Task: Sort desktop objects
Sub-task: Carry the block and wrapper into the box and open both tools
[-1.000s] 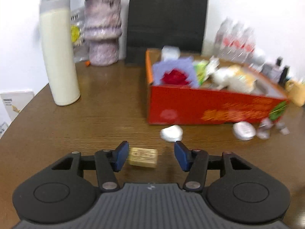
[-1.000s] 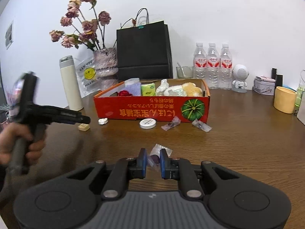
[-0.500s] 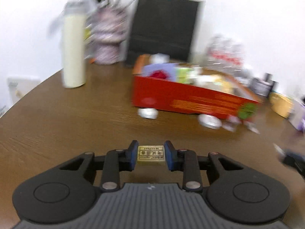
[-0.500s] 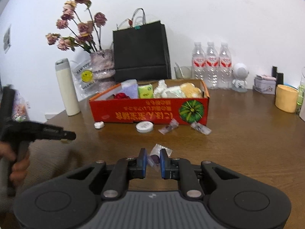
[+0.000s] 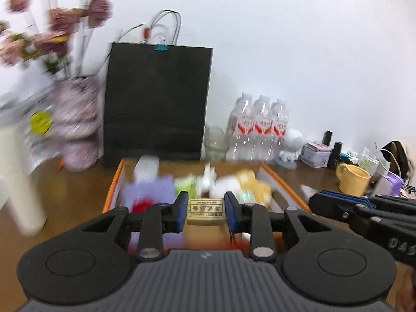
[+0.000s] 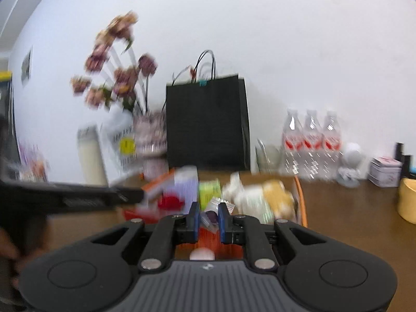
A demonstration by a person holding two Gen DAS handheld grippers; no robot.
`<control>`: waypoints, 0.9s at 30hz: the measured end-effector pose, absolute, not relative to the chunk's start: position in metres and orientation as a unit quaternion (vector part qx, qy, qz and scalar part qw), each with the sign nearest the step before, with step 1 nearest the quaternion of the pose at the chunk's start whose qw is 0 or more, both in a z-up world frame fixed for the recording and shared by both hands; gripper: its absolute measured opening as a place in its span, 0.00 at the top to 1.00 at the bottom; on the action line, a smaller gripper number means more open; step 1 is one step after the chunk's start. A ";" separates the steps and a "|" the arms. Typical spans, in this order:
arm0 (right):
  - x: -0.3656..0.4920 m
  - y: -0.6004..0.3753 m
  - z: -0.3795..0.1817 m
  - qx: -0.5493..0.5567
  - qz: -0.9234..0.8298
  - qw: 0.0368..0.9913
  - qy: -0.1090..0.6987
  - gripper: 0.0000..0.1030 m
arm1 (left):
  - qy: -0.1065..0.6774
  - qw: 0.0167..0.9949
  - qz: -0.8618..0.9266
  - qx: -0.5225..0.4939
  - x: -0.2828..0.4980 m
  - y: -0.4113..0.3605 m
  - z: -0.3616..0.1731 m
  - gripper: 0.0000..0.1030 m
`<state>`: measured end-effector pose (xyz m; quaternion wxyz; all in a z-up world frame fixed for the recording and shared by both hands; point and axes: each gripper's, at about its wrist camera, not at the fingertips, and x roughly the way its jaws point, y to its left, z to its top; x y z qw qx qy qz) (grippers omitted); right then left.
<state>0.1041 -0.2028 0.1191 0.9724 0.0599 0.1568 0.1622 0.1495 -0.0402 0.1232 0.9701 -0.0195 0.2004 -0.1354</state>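
Observation:
My left gripper (image 5: 206, 209) is shut on a small tan block with printed characters (image 5: 206, 211), held in the air over the near side of the orange-red cardboard box (image 5: 113, 185). My right gripper (image 6: 208, 217) is shut on a small clear-wrapped candy with a dark centre (image 6: 211, 214), also lifted above the box (image 6: 300, 195). The box is filled with blurred items: a purple packet, something red, a green packet, white and yellow wrappers. The right gripper's body (image 5: 364, 208) shows at the right of the left wrist view, and the left gripper's body (image 6: 72, 199) crosses the left of the right wrist view.
Behind the box stand a black paper bag (image 5: 156, 104), a vase of dried flowers (image 5: 78, 119), a cream flask (image 5: 18, 176), three water bottles (image 5: 260, 127), a white figurine (image 5: 290, 150), a tin (image 5: 316, 154) and a yellow mug (image 5: 352, 179). A round white item (image 6: 202, 254) lies before the box.
The left gripper closed on the tan block on the table and lifted it to the box. The right gripper rose and moved forward with the candy held throughout.

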 end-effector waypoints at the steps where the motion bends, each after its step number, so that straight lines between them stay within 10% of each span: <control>1: 0.125 -0.204 0.124 0.072 0.171 0.968 0.168 0.88 | 0.208 0.969 -0.131 -0.017 0.173 -0.045 0.122 0.70; 7: 0.271 -0.208 0.110 0.123 0.169 0.934 0.290 0.87 | 0.344 0.932 -0.102 -0.053 0.293 -0.044 0.075 0.69; 11: 0.323 -0.200 0.086 0.076 0.137 0.922 0.354 0.87 | 0.376 0.915 -0.108 -0.094 0.306 -0.028 0.056 0.32; 18: 0.355 -0.184 0.048 0.052 0.119 0.890 0.436 0.83 | 0.354 0.917 -0.141 -0.118 0.292 -0.006 0.090 0.17; 22: 0.352 -0.192 0.058 0.090 0.123 0.881 0.448 0.47 | 0.356 0.922 -0.113 -0.103 0.289 0.001 0.107 0.11; 27: 0.342 -0.205 0.094 0.122 0.119 0.883 0.438 0.37 | 0.364 0.924 -0.088 -0.085 0.273 0.001 0.123 0.03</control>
